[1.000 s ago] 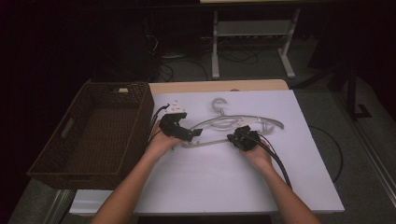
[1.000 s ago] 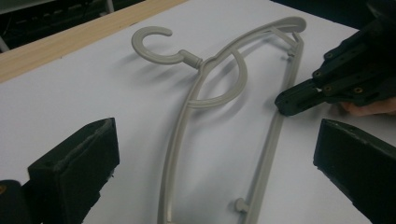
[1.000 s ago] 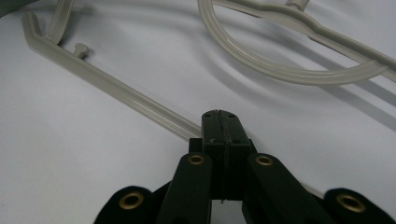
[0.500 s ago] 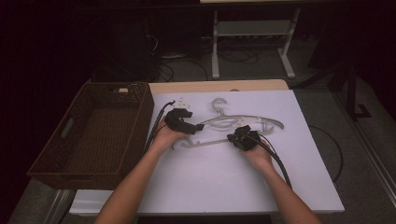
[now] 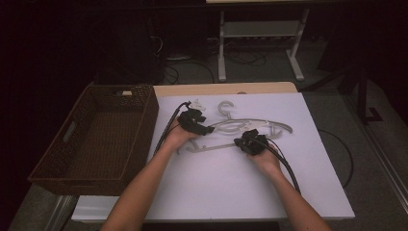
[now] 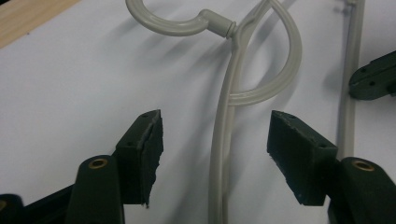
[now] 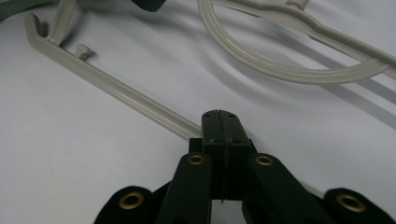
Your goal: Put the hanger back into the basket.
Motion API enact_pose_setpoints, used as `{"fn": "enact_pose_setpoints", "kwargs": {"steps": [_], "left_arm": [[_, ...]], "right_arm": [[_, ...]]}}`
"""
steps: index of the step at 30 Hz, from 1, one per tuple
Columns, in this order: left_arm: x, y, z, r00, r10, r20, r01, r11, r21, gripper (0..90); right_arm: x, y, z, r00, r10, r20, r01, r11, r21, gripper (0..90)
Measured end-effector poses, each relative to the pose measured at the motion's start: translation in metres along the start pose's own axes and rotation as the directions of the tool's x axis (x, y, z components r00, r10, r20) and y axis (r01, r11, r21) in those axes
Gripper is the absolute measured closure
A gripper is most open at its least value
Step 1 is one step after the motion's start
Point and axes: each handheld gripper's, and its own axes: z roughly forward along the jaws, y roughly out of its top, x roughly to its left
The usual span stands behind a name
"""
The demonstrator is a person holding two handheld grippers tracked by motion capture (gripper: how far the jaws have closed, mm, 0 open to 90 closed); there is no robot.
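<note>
The step in hand looks like the taking-up of a pale grey plastic hanger (image 5: 243, 131) that lies flat on the white table cover (image 5: 231, 192), just right of the brown wicker basket (image 5: 94, 139). The right gripper (image 7: 219, 116) has its jaws pressed together on the hanger's straight bottom bar (image 7: 116, 91), pinching it near the middle, with the bar running away up-left to the notched shoulder end. The left gripper (image 6: 215, 142) has its jaws spread wide, 1 on each side of the upper arm (image 6: 226, 140) of the hanger, just below the neck where the hook (image 6: 173, 23) joins; neither pad touches the plastic yet. In the high view the left gripper (image 5: 195, 121) sits near the hook end and the right gripper (image 5: 250, 142) lower and to the right, with both forearms coming in from the bottom. My reading is that 1 grip is made and the 2nd is only lined up, so the next move calls for the left jaws to come together squarely on that thin arm without pushing it sideways, then for both hands to rise evenly so the hanger stays level, probably toward the basket. By count I see 1 hanger with 1 hook, 1 round loop under its neck and 1 bottom bar; 1 basket, with nothing in it that I can make out; 2 grippers, each trailing 1 black cable; and 1 table.
</note>
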Motion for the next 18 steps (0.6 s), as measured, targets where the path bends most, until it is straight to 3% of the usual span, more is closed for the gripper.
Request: {"fn": "enact_pose_setpoints", "kwargs": {"steps": [7,10,18], "left_arm": [[-0.002,0.006,0.008,0.9986,0.05,-0.017,-0.049,0.9974,0.053,46.8],[-0.002,0.006,0.01,0.999,0.043,-0.009,-0.043,0.9974,0.058,50.9],[-0.005,0.008,0.019,0.9971,0.074,-0.017,-0.072,0.9921,0.103,61.5]], "right_arm": [[0.0,0.0,0.0,1.0,0.004,-0.002,-0.004,1.0,-0.003,89.9],[0.0,0.0,0.0,1.0,0.004,-0.003,-0.004,1.0,-0.003,89.9],[-0.002,-0.001,0.0,0.9999,0.007,-0.008,-0.007,1.0,-0.008,89.9]]}}
